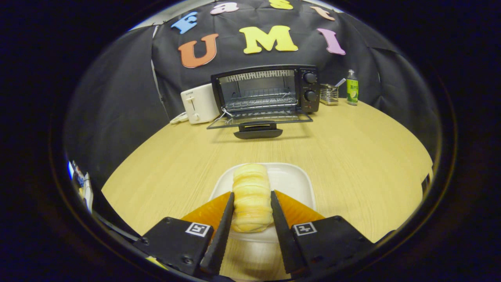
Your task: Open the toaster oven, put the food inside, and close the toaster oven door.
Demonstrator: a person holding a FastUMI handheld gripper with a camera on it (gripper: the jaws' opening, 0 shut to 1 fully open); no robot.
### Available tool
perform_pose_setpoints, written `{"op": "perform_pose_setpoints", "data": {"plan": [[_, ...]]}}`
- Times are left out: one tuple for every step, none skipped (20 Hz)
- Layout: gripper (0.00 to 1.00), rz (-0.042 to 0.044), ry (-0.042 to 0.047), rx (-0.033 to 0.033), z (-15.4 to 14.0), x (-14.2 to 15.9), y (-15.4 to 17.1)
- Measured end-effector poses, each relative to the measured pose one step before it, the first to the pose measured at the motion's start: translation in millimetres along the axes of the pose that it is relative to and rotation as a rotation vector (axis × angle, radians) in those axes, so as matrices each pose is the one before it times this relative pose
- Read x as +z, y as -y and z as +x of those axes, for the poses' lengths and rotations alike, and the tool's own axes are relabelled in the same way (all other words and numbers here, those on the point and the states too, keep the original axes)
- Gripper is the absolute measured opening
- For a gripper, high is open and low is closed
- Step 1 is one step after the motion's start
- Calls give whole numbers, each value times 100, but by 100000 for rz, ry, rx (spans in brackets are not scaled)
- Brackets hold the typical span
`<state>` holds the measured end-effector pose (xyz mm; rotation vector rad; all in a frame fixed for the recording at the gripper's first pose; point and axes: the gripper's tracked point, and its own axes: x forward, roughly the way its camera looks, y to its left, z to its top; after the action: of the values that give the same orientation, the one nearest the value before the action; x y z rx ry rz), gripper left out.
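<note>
Tongs point(252, 213) close on both sides of a pale bread roll point(251, 197) over a white plate point(291, 182) on the wooden surface point(352, 156). Far ahead, the toaster oven point(266, 92) stands with its door point(260, 121) down. Squeezing harder might crush the soft roll.

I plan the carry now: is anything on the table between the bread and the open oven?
Nothing visible. The gripper is shut on the bread over the plate; bare table leads to the oven, door down.
</note>
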<state>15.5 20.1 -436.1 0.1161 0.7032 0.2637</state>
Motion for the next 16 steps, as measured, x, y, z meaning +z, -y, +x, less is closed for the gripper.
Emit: {"op": "perform_pose_setpoints", "data": {"plan": [[63,2500,23,1284,-172,143,-126],[62,3472,469,1165,-245,362,45],[62,4548,1171,2468,-259,391,-311],[61,3961,2730,2716,-257,747,-395],[61,3693,1970,1465,-153,561,-61],[61,4080,1875,2565,-102,579,-229],[61,5212,1251,3179,-164,242,-371],[61,6329,1371,3523,-55,500,-341],[60,6901,2243,4465,-122,649,-588],[60,6958,3371,5292,-5,814,-842],[60,6453,5017,6589,-127,924,-1324],[60,6681,5760,6162,-160,1054,-1156],[60,7498,6934,4862,-469,1466,-668],[60,6829,5389,3471,-57,1379,-557],[59,3624,944,2105,240,18,-413],[59,1813,-187,1860,305,39,-232]]}}
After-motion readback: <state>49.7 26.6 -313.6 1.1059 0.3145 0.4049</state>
